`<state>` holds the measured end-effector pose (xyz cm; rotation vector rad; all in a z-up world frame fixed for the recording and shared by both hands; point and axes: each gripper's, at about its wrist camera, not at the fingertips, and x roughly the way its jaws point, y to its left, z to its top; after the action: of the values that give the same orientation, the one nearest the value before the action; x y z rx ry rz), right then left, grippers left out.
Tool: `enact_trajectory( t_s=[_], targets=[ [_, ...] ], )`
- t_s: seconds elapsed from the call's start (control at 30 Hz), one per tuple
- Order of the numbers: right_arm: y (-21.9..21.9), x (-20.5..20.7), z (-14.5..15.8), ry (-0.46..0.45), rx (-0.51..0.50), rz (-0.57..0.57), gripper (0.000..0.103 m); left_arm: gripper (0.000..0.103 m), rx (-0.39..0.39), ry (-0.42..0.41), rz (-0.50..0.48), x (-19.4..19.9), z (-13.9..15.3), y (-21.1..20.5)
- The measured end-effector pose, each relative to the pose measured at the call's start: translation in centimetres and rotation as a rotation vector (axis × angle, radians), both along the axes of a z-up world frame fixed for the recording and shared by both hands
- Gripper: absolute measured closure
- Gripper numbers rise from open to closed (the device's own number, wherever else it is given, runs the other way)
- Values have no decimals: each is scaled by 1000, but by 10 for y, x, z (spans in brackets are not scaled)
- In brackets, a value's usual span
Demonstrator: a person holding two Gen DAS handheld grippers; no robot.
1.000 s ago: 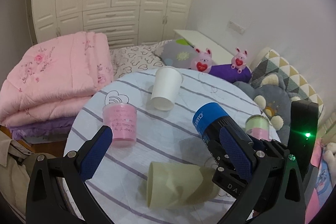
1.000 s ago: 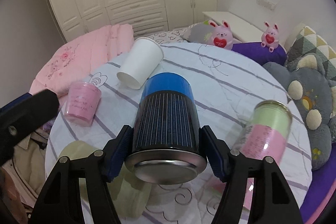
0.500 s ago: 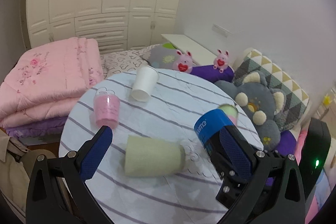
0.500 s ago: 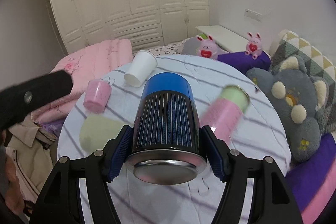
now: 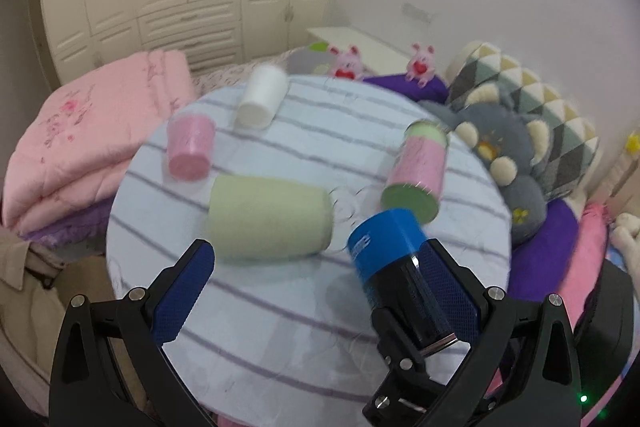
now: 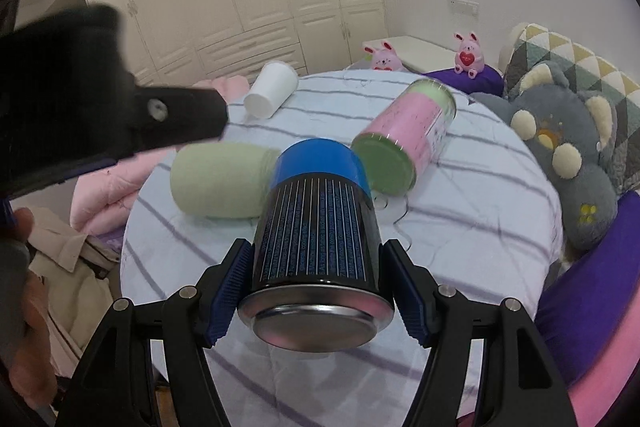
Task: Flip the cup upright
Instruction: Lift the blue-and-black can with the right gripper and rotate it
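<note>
My right gripper (image 6: pixel 318 283) is shut on a black cup with a blue band (image 6: pixel 318 227) and holds it in the air above the round striped table (image 6: pixel 460 227), metal end toward the camera. The same cup (image 5: pixel 396 267) shows in the left wrist view, lower right. My left gripper (image 5: pixel 320 287) is open and empty above the table's near edge. A pale green cup (image 5: pixel 268 219) lies on its side on the table in front of it. A pink and green can (image 5: pixel 416 171) lies tilted at the right.
A pink cup (image 5: pixel 188 151) stands mouth down at the left of the table and a white paper cup (image 5: pixel 260 99) lies at the back. Folded pink quilts (image 5: pixel 80 131) lie to the left, plush cushions (image 5: pixel 520 147) to the right, wardrobes behind.
Both grippers have risen and pulled back from the table, the right one with the black cup. The pink and green can now lies tilted on the table.
</note>
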<state>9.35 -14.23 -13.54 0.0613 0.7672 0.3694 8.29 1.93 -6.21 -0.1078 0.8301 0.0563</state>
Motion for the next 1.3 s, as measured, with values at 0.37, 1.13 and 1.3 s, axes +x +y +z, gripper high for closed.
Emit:
enact_trajectory(
  t_s=[0.37,1.13,1.3],
  targets=[
    [-7,-5,-12,32,117,41,19,0,0,73,15,-1,-17,-15],
    [-94,21,-3,14,-45,-33,19,0,4,137,-18,19,-28,-73],
    [-101,29,-9,43,-52,-22,19,0,6,166,5,27,-36,-73]
  ],
)
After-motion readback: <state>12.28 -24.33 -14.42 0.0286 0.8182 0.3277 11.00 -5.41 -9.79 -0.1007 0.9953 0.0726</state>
